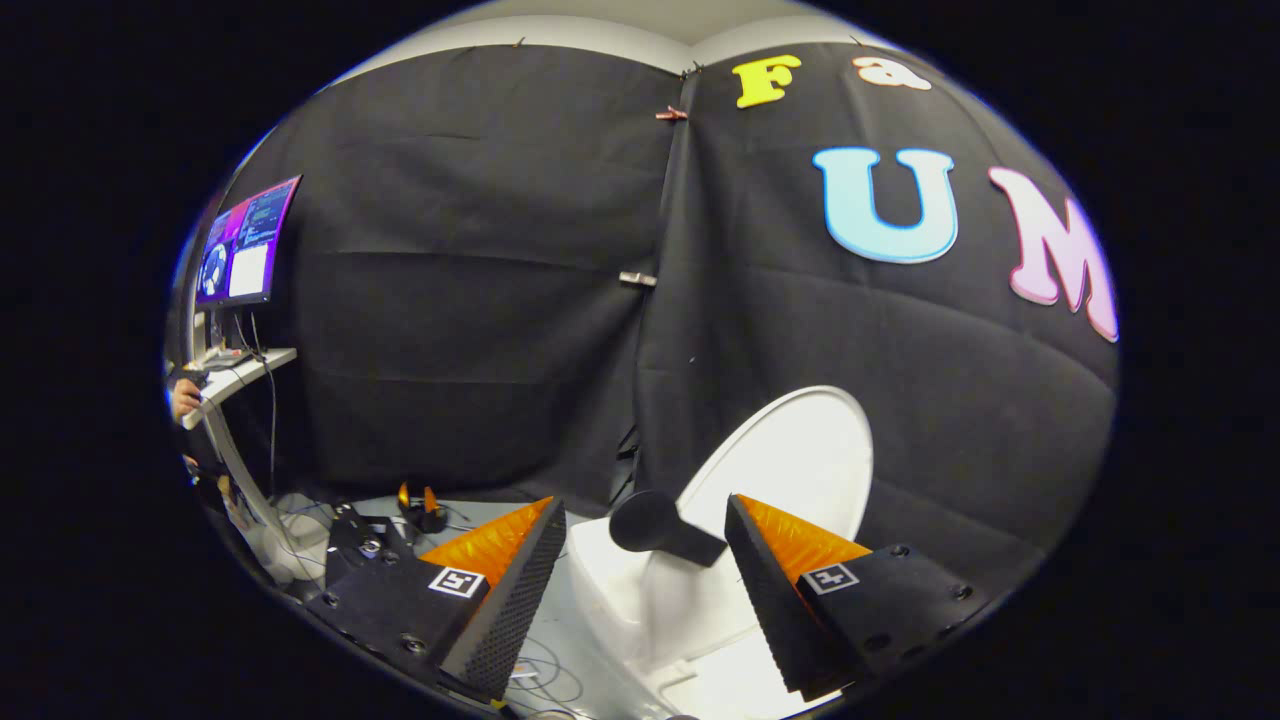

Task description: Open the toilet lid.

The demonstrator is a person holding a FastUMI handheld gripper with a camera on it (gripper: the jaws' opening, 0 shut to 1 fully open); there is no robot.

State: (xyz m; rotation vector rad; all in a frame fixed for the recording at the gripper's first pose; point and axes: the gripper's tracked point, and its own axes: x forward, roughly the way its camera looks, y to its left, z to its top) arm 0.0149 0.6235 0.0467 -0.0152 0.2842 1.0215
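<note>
toilet lid (790,455) raised, gripper (645,520) open

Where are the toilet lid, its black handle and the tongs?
toilet lid (790,450): gripper view, raised white face.
black handle (655,528): gripper view, its rounded end.
tongs (645,555): gripper view, open gap between fingertips.

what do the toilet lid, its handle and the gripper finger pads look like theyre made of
Toilet lid: glossy white hard plastic, likely; smooth with soft sheen. Handle: matte black, plastic or rubber, cannot tell which. Fingers of the open gripper: black dotted-texture pads, probably rubber, with ribbed orange backs.
</note>
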